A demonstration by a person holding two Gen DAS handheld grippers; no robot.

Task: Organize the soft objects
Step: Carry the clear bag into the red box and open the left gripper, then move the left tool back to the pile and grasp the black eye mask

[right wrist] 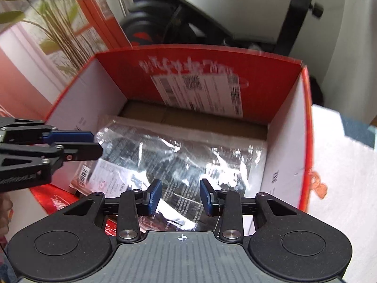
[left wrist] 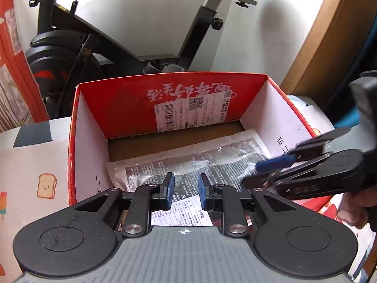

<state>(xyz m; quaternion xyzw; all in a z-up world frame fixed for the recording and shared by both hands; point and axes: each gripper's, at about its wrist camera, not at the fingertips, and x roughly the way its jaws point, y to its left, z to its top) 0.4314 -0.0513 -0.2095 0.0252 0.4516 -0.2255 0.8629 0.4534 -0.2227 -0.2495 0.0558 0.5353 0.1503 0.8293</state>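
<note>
We hold both grippers released over the red box (left wrist: 113, 108): left gripper (left wrist: 186, 189) and right gripper (right wrist: 181, 197) frame-centre, above the plastic-wrapped package (right wrist: 183, 158).

A home, seemingly a spare or storage corner of a lived-in room. Told by the black stationary exercise bike (left wrist: 77, 47) with red-marked flywheel parked against the plain white wall (left wrist: 146, 11). Told also by the white fabric cover printed with cartoon toast and ice lolly (left wrist: 35, 176), spread under an open red cardboard box with white inner walls and a shipping label (left wrist: 188, 99). Beside these, a green leafy houseplant (right wrist: 54, 16) near pale pink striped curtain fabric (right wrist: 21, 54), a brown wooden panel (left wrist: 329, 47) at the edge, and stacked orange-red printed cartons (left wrist: 14, 59). Household clutter throughout, nothing industrial or commercial.
</note>
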